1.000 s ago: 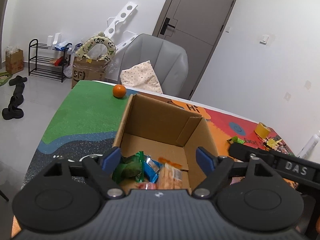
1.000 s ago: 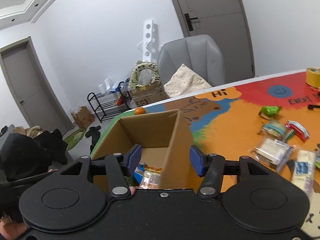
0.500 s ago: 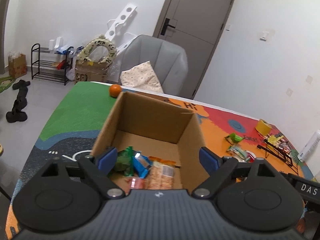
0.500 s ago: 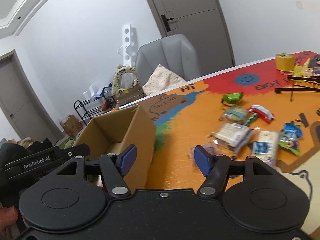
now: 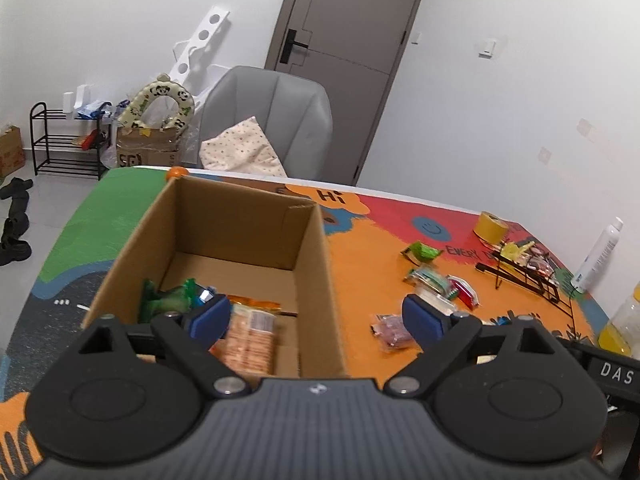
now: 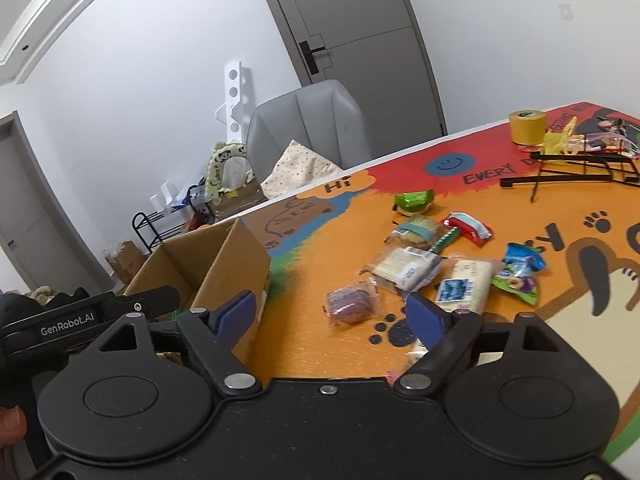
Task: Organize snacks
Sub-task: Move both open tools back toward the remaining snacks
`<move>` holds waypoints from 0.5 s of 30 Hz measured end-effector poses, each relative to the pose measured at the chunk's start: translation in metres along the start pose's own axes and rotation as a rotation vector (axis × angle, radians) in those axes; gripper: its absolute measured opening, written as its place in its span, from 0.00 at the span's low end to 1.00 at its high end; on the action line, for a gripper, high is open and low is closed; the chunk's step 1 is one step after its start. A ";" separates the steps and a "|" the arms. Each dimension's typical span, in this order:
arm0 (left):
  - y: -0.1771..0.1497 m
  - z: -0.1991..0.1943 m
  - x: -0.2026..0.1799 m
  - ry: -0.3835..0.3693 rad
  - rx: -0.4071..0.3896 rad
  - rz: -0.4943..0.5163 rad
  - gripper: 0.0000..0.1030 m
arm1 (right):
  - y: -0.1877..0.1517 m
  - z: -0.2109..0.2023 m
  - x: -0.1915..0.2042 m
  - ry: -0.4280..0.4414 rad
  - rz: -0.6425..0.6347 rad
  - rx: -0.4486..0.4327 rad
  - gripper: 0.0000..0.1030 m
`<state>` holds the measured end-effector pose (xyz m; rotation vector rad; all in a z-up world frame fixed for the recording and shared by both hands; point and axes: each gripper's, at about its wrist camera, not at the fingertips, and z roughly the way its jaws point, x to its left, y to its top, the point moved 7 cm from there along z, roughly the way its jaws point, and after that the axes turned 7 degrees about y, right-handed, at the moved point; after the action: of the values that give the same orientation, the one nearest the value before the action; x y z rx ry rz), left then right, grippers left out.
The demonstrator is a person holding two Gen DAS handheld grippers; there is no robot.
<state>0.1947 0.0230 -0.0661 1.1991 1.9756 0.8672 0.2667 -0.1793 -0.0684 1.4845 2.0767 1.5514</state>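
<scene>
Printed on bench mat: "Hi" in an orange cloud, "EVERY D…" cut off beside a blue smiley, paw prints. "GenRobot.AI" legible on left gripper body, seen from right wrist view; "DAS" on black bar at right edge of left wrist view. "SF" partly readable on taped carton by the far wall.

Cardboard box open-topped, corrugated, long axis running away from left camera, standing at bench's green end. Inside, near end: clear cracker pack lying lengthwise along box; crinkled green wrapper beside it.

Loose snacks flat on orange area right of box: round reddish cake in clear film; white cracker pack with blue label, long axis pointing away; pale sandwich-cracker pack; red-white wrapper; glossy green pouch. Yellow tape roll upright near black wire rack.

Left gripper spread wide, nothing between blue pads, straddling box's right wall. Right gripper likewise spread, empty, above bench near the reddish cake.
</scene>
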 end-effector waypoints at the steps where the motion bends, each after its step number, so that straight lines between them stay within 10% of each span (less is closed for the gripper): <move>1: -0.001 0.000 -0.003 -0.004 0.007 0.001 0.90 | 0.001 -0.002 -0.002 -0.003 -0.001 0.000 0.81; 15: -0.013 0.004 -0.038 -0.080 0.057 0.035 0.90 | 0.000 -0.021 -0.032 -0.038 0.016 -0.004 0.82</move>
<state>0.2056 -0.0151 -0.0714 1.2849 1.9320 0.7731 0.2698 -0.2173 -0.0724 1.5202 2.0453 1.5200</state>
